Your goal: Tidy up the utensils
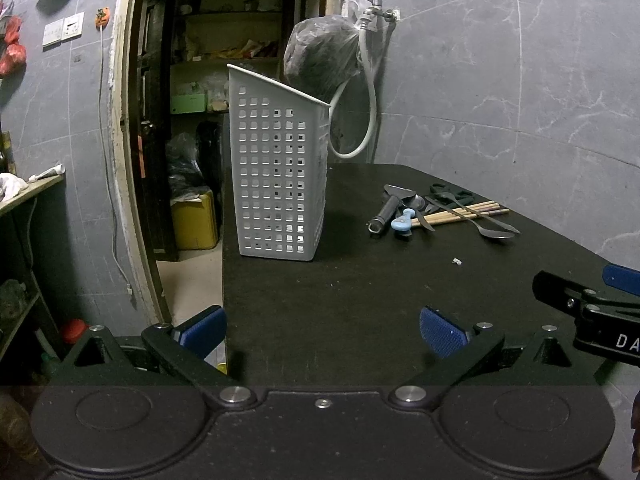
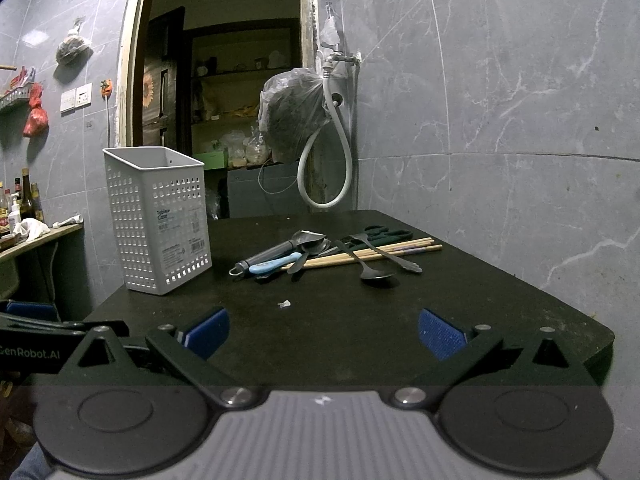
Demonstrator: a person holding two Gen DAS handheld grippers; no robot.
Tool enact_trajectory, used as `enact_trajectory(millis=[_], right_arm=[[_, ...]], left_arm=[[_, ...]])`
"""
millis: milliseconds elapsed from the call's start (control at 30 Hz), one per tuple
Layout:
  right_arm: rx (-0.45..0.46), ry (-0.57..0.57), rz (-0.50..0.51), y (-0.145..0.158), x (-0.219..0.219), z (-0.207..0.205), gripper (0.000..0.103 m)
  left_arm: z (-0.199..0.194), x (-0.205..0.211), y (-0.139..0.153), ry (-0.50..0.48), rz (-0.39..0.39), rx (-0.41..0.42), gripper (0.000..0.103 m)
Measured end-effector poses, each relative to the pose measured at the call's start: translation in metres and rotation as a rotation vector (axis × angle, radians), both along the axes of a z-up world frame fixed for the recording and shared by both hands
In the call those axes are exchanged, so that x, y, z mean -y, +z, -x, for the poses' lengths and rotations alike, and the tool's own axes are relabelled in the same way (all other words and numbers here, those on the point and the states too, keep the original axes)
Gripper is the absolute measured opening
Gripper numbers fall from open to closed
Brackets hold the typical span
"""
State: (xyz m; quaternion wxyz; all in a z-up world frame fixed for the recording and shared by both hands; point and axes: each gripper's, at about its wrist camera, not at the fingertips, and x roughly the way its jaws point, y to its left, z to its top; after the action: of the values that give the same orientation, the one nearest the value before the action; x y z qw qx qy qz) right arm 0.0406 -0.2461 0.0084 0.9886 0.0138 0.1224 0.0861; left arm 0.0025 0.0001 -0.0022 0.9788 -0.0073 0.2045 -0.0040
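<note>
A tall white perforated utensil holder [image 1: 280, 176] [image 2: 160, 220] stands upright at the back left of the black table [image 1: 360, 300] [image 2: 360, 312]. To its right lies a heap of utensils: wooden chopsticks [image 1: 464, 214] [image 2: 360, 255], a metal spoon [image 1: 494, 232] [image 2: 374, 272], a black-handled tool [image 1: 386, 210] [image 2: 268, 258], a light blue-handled piece [image 1: 402, 220] [image 2: 276, 264] and dark scissors [image 1: 450, 192] [image 2: 384, 234]. My left gripper [image 1: 322, 332] hovers open over the table's near edge, well short of the holder. My right gripper [image 2: 323, 334] is open too, short of the heap, holding nothing.
A grey tiled wall runs behind and to the right. A tap with a white hose [image 2: 344, 152] and a hanging plastic bag [image 2: 294, 114] sit above the table's back edge. An open doorway [image 1: 224, 80] and a side shelf with bottles [image 2: 24, 208] lie left. A small white scrap [image 2: 285, 303] rests mid-table.
</note>
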Motion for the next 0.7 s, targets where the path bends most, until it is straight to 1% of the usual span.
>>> enact_trajectory(millis=[700], right_arm=[[-0.003,-0.001,0.002,0.0006,-0.0011,0.0001,0.103]], left_arm=[[-0.0013,0.0003,-0.0030,-0.002,-0.004,-0.005,0.102]])
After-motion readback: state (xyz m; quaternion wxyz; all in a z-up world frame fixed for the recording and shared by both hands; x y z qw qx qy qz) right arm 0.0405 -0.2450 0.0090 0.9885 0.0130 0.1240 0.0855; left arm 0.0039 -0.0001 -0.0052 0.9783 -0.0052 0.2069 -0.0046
